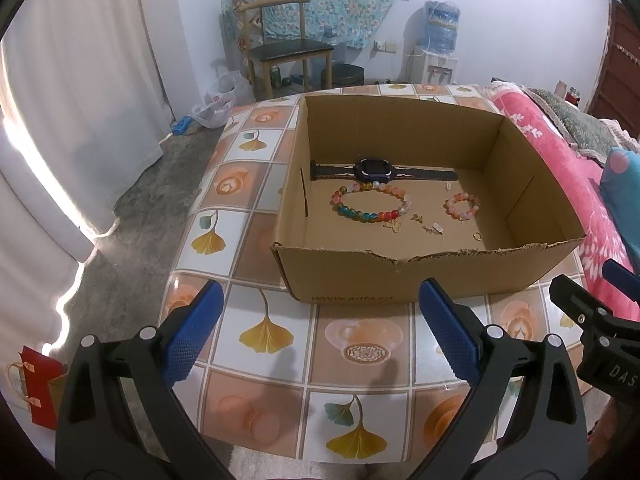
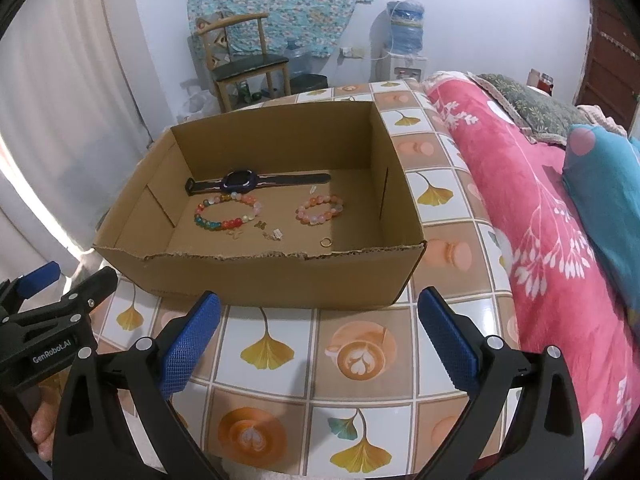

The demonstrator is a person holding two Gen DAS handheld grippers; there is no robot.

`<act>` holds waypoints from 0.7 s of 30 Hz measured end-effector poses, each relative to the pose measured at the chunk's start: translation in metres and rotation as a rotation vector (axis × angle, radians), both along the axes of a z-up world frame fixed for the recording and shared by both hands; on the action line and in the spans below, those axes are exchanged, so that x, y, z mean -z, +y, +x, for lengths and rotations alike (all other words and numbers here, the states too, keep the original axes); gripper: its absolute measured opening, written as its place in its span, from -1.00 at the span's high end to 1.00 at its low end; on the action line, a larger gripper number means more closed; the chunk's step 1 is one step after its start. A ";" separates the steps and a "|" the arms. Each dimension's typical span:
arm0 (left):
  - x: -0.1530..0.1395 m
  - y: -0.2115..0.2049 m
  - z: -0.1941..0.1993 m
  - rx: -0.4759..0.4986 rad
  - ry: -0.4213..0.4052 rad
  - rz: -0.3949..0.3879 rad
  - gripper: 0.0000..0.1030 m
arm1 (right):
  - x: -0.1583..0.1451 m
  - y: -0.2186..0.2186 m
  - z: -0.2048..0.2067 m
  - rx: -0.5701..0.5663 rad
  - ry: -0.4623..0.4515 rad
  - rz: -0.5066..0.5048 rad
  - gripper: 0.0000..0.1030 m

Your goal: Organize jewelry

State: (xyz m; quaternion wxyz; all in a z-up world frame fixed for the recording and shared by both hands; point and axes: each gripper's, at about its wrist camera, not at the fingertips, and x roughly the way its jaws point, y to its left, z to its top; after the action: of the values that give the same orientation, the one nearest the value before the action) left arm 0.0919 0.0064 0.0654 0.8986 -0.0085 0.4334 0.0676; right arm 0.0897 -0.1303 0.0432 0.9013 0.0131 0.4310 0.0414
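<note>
An open cardboard box (image 1: 344, 280) (image 2: 260, 276) stands on the tiled table. Inside it lie a dark watch (image 1: 376, 169) (image 2: 240, 181), a multicoloured bead bracelet (image 1: 370, 202) (image 2: 228, 211), a smaller pink bead bracelet (image 1: 462, 206) (image 2: 320, 209), a gold ring (image 1: 477, 235) (image 2: 325, 243) and small earrings (image 1: 434, 229) (image 2: 274, 234). My left gripper (image 1: 320, 332) hangs open over the table in front of the box, holding nothing. My right gripper (image 2: 320, 336) is open too, likewise short of the box.
The table (image 1: 248, 200) (image 2: 360, 360) has a ginkgo and coffee pattern. A pink blanket (image 1: 560, 168) (image 2: 540, 200) and a teal pillow (image 2: 604, 184) lie to the right. A wooden chair (image 1: 280, 48), a water dispenser (image 1: 438, 52) and a white curtain (image 1: 80, 80) stand beyond.
</note>
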 end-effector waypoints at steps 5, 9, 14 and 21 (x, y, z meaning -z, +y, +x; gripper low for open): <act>0.001 0.001 0.000 -0.002 0.003 0.000 -0.84 | -0.001 0.000 0.000 -0.003 0.001 -0.001 -0.87; 0.001 0.001 0.000 0.000 0.003 -0.001 -0.84 | -0.001 0.000 0.000 -0.002 0.000 -0.003 -0.87; 0.000 0.002 0.000 0.000 0.002 0.000 -0.84 | -0.001 0.000 0.000 0.000 0.000 -0.003 -0.87; 0.000 0.002 0.000 -0.001 0.004 -0.002 -0.84 | -0.001 -0.002 0.004 -0.008 0.004 -0.004 -0.87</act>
State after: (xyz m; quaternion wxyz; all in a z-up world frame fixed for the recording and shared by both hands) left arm 0.0920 0.0082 0.0650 0.8978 -0.0093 0.4352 0.0677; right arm 0.0938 -0.1319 0.0443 0.9003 0.0095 0.4330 0.0439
